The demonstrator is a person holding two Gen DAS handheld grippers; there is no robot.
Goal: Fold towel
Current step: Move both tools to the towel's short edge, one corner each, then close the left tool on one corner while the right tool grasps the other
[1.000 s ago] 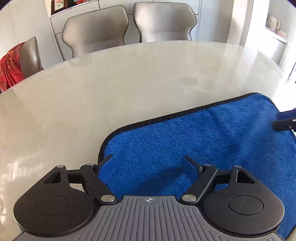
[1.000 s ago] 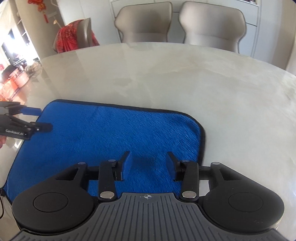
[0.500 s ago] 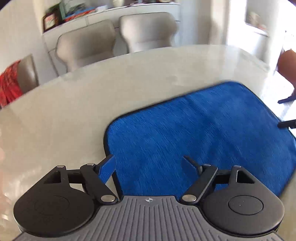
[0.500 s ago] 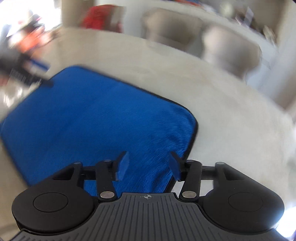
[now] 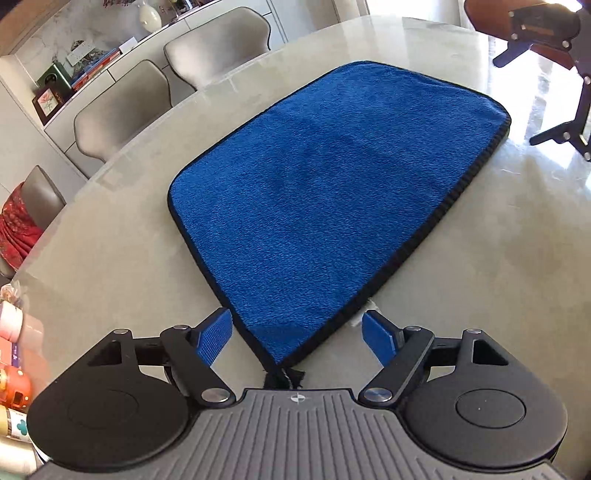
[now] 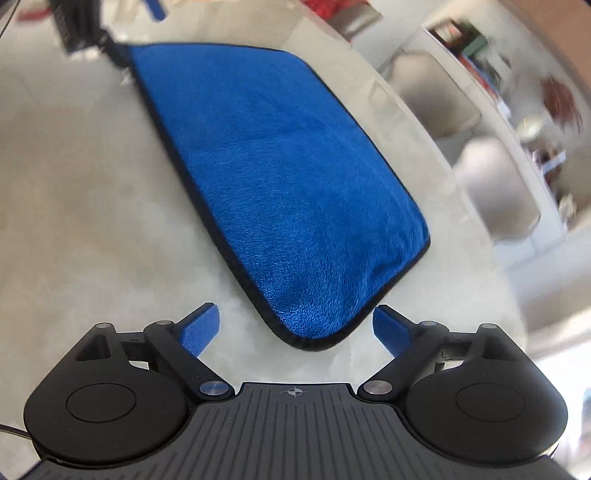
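A blue towel (image 5: pixel 332 192) with black edging lies flat on the pale table (image 5: pixel 110 266). My left gripper (image 5: pixel 297 334) is open, its blue pads either side of the towel's near corner, where a frayed black loop sticks out. The towel also shows in the right wrist view (image 6: pixel 280 177). My right gripper (image 6: pixel 295 326) is open and empty, its pads flanking the corner at the opposite end. Each gripper shows at the far end of the other's view: the right one (image 5: pixel 546 74) and the left one (image 6: pixel 92 29).
Grey chairs (image 5: pixel 125 110) stand along the table's far side, with a shelf of books and boxes (image 5: pixel 74 74) behind them. A chair draped in red cloth (image 5: pixel 18 229) is at the left. Bottles and packets (image 5: pixel 13 369) crowd the left edge.
Both grippers have drawn back off the towel and swung outward to opposite corners. Each now faces along the towel's length. Both stay open.
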